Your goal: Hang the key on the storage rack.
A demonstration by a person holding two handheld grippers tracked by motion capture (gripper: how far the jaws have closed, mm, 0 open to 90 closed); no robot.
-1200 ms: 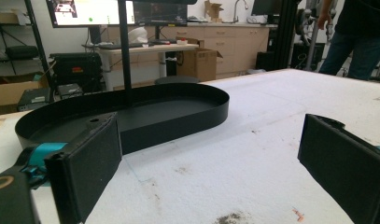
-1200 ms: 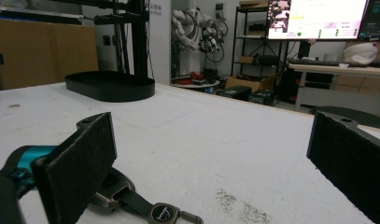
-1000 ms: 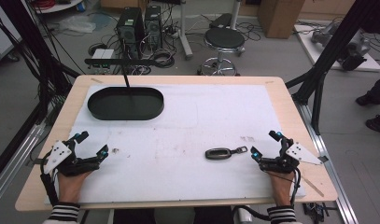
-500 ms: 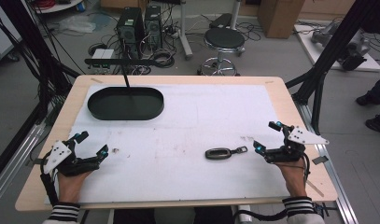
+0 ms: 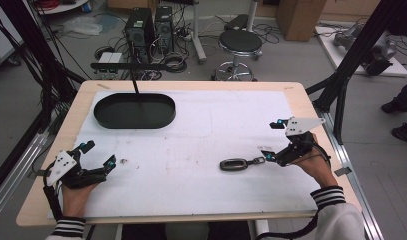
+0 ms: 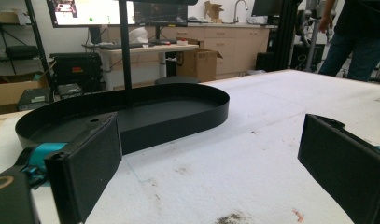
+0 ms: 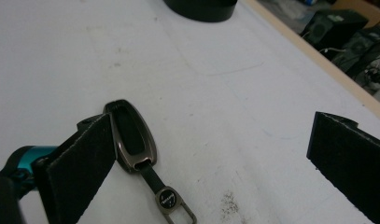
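High view, one key fob (image 5: 234, 164), one black tray (image 5: 134, 111), two tongs, left (image 5: 97, 154) and right (image 5: 274, 141), both wide open, empty

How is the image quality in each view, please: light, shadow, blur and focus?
High view: even room light, soft shadows, everything sharp, from the key fob to the black tray. Left gripper view: the tray and the background are fairly sharp, while the near pads look slightly soft. Right gripper view: bright white cloth, the fob clear with a faint shadow, far corner blurred.
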